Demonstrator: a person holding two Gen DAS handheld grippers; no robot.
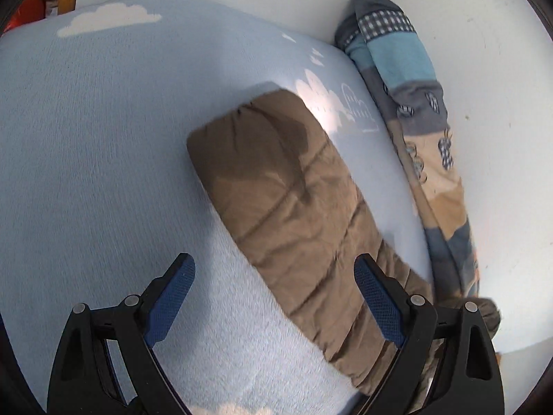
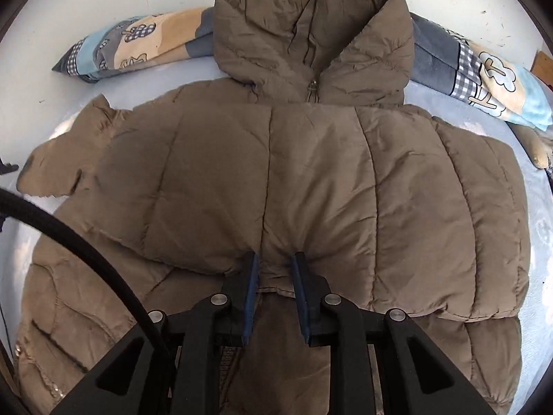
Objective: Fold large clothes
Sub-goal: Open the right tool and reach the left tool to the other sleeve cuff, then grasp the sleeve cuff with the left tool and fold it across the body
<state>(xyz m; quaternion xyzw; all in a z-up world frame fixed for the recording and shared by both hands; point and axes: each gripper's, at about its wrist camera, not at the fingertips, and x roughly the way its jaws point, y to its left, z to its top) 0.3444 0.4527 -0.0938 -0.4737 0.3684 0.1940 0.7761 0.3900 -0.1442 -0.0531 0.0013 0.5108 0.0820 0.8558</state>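
A brown quilted hooded jacket lies on a light blue bed, hood toward the wall, with one sleeve folded across its front. My right gripper is shut on the cuff edge of that folded sleeve, holding it over the jacket's middle. The other sleeve lies stretched out flat on the bed in the left wrist view. My left gripper is open and empty above that sleeve, its right finger over the sleeve's edge.
The light blue bedcover has white cloud prints. A patchwork pillow lies along the white wall; it also shows behind the hood in the right wrist view. A black cable crosses the left of the right wrist view.
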